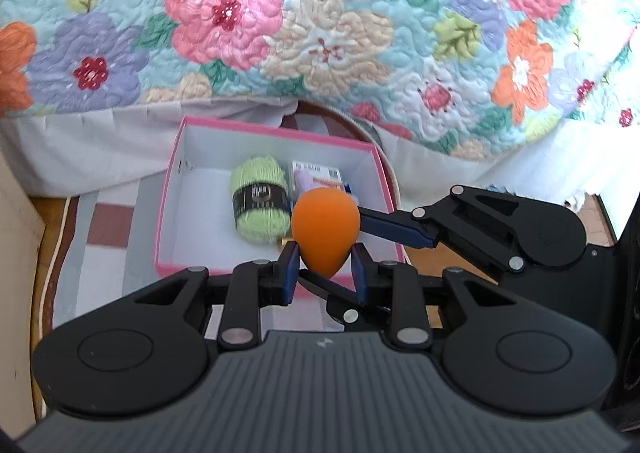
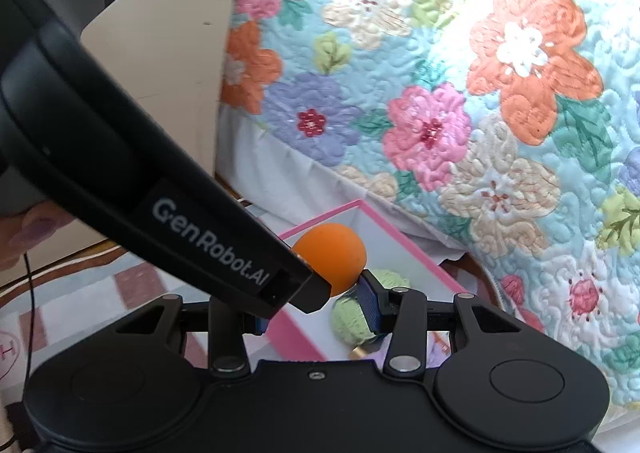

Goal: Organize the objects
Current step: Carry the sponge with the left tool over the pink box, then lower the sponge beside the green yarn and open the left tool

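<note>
While both grippers apparently pinch the orange sponge [image 1: 323,233], yarn [image 1: 260,205] lies boxed.

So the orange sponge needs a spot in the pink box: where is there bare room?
Free: the box floor left of the green yarn, along the left wall and front wall. Crowded: the right side, where the yarn, a packet and the right tool sit.

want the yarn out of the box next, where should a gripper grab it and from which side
Probably grip the green yarn across its black paper band, coming from above. It lies on its side on the floor of the pink box, whose walls block a level approach. Pads go on the bare left side and the side toward the packet.
</note>
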Motion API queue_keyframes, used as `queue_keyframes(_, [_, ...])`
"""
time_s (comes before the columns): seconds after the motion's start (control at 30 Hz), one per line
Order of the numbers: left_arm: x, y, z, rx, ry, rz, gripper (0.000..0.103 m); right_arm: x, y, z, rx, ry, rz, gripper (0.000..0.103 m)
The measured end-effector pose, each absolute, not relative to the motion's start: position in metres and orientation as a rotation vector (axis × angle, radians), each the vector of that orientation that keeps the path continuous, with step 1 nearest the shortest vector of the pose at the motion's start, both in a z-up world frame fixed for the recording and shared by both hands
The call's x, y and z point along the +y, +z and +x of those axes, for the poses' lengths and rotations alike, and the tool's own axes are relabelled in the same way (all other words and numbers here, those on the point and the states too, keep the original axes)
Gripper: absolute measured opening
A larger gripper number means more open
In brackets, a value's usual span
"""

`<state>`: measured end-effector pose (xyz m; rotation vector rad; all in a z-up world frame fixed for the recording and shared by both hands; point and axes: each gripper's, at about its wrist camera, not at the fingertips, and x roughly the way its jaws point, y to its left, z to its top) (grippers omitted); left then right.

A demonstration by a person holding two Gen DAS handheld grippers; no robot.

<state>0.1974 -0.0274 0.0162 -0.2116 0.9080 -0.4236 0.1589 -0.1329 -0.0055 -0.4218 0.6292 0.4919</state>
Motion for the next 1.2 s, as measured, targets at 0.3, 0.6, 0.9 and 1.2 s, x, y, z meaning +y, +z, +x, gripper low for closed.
queue_keyframes(0.3, [-0.043,-0.037,0.269,0.923,-0.427,-0.278,0.027,-0.154,-0.05,0.229,0.679,0.448,-0.419,0.048])
queue_keyframes(0.6, [-0.053,-0.107,0.316,0.98,-0.426,-0.405,0.027,-0.183,-0.102,0.29,0.859,0.466,-0.297,0.048])
queue_keyframes(0.9, [-0.048,-0.14,0.338,1.033,-0.364,-0.482,0.027,-0.187,-0.137,0.332,0.969,0.49,-0.26,0.048])
queue_keyframes(1.2, [-0.027,-0.138,0.336,1.008,-0.302,-0.492,0.028,-0.173,-0.139,0.336,0.954,0.539,-0.192,0.047])
